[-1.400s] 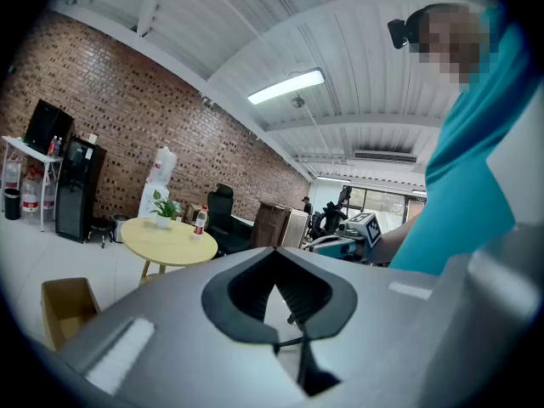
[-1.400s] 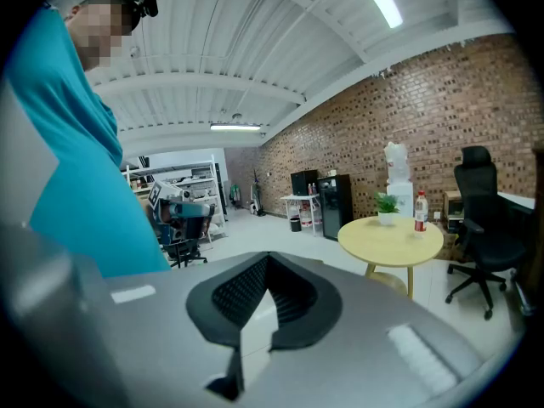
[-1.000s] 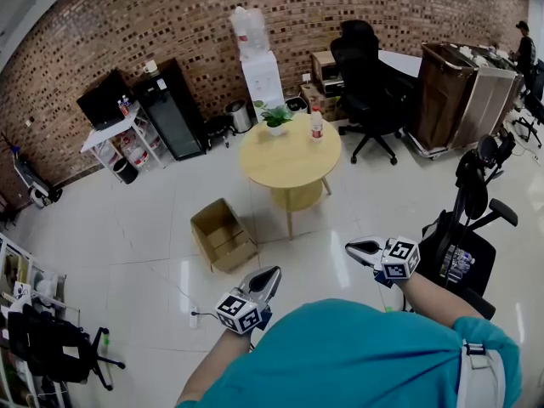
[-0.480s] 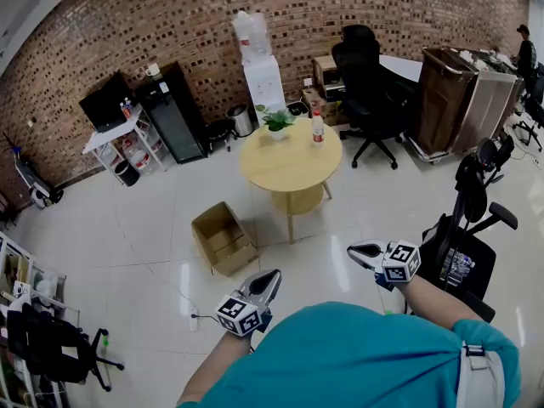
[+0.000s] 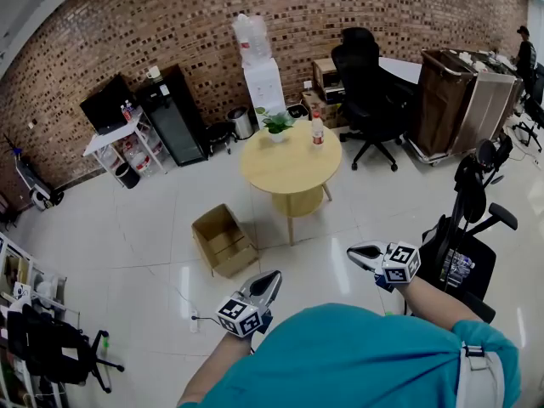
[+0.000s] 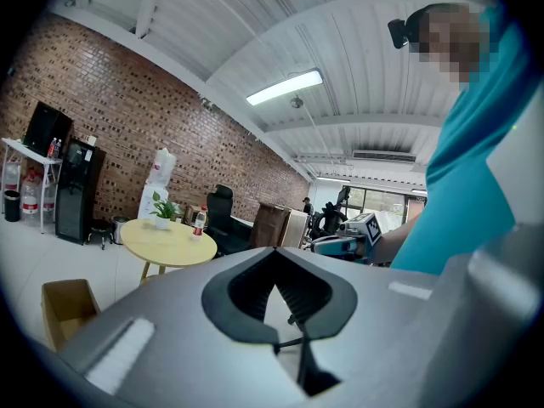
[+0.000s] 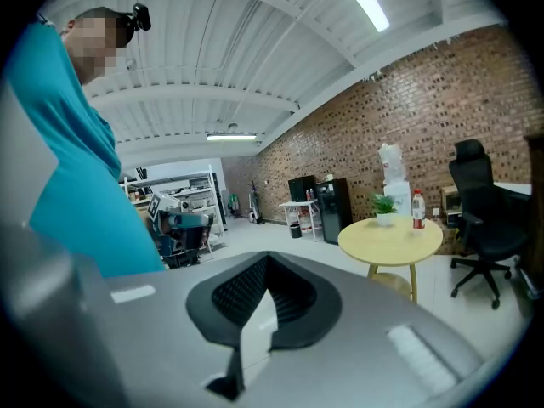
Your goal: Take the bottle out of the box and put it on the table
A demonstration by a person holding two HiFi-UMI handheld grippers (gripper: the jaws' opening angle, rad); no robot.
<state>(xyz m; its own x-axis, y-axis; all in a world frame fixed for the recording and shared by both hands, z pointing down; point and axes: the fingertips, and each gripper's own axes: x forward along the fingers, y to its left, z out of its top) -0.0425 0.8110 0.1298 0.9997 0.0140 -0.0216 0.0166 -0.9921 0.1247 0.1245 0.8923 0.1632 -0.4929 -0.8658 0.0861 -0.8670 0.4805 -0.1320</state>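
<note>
A clear bottle [image 5: 317, 128] with a red label stands upright on the round yellow table [image 5: 289, 167], near its far edge; it also shows in the left gripper view [image 6: 200, 221] and the right gripper view [image 7: 417, 209]. An open cardboard box [image 5: 223, 238] sits on the floor left of the table; I cannot see into it. My left gripper [image 5: 274, 275] and right gripper [image 5: 351, 249] are held level in front of my body, well short of the table and box. Both are shut with nothing between the jaws.
A potted plant [image 5: 277, 120] stands on the table beside the bottle. A black office chair [image 5: 367, 87] and a water dispenser [image 5: 259, 75] stand behind the table. Another black chair [image 5: 463, 249] is close on my right, and a cluttered rack [image 5: 34, 330] on my left.
</note>
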